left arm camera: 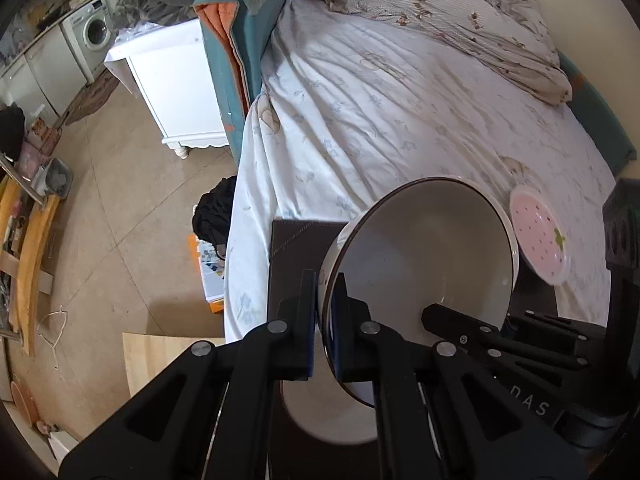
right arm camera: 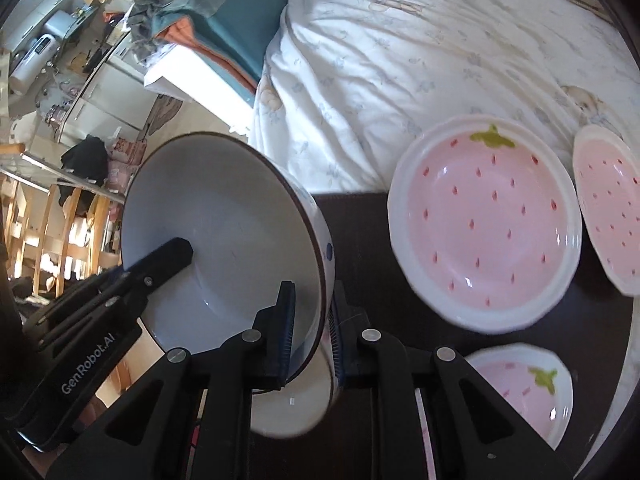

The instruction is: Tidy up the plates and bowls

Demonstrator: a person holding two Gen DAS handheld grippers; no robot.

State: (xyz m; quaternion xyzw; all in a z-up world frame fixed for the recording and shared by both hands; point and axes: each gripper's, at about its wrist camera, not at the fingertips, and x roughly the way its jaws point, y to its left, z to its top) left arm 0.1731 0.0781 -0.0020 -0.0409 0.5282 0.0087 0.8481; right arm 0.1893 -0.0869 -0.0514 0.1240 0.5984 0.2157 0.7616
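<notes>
My left gripper [left arm camera: 325, 320] and right gripper [right arm camera: 312, 332] both have jaws clenched on the white bowl's [left arm camera: 424, 256] rim, holding it tilted at lower centre. Strawberry plates [right arm camera: 486, 224] lie right, on the dark mat [right arm camera: 360, 232].

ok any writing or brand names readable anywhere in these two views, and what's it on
"GenRobot.AI": white lettering on the body of the left gripper, seen in the right wrist view.
"DAS": pale letters on the body of the right gripper, seen in the left wrist view; it may be part of a longer word.
Small mark on the white bowl below the held bowl: too small to read.
Printed box beside the bed: blurred, unreadable.
</notes>
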